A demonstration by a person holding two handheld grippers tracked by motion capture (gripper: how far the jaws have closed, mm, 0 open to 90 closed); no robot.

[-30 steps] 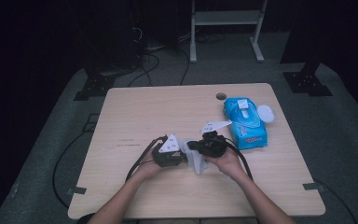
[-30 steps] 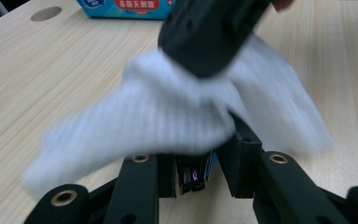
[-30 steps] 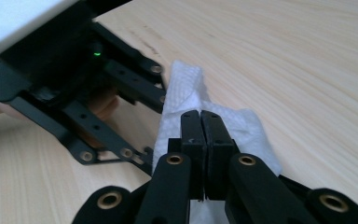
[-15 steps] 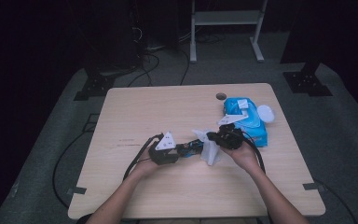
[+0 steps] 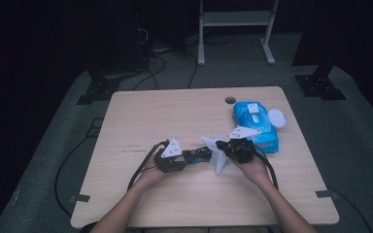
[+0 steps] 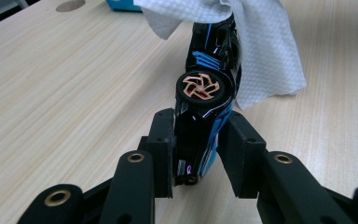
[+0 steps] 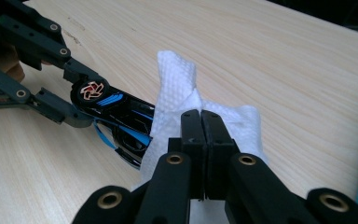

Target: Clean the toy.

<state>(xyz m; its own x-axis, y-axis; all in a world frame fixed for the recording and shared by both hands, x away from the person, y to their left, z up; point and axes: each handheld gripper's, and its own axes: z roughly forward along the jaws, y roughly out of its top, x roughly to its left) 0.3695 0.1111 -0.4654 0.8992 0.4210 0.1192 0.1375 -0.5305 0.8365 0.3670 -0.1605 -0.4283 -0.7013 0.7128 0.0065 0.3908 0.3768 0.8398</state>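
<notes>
1. Near the middle of the worktop (image 5: 141, 121), the left hand-held gripper (image 6: 200, 149) pinches a black and blue toy car (image 6: 205, 107) across its body, just behind a wheel (image 6: 201, 87) with copper spokes. Its jaws have just been easing a little wider, yet the car is between the pads and in the left gripper view both pads look to touch its sides. Judged from that, the first care is to hold this clamp steady so the car cannot twist.

2. The right hand-held gripper (image 7: 200, 140) has its jaws pressed together on a white wipe (image 7: 182, 100). In the right gripper view the wipe drapes over the far end of the car (image 7: 121, 123), which lies between the two grippers just above the worktop.

3. The step in hand looks like wiping the car clean. To do it well, draw the wipe along the body in short strokes towards the left hand-held gripper (image 5: 171, 158), keeping the cloth flat on the paint, not bunched.

4. Keep the pull light: a hard tug could drag the car out of the left pads, or tear the thin wipe where it is pinched.

5. Turn the left wrist to present the wheel side and the underside, which the wipe does not yet cover.

6. The blue wipe pack (image 5: 255, 124) sits near the right hand-held gripper (image 5: 238, 145), beside the worktop's far right edge; steer the elbow clear of it.
</notes>
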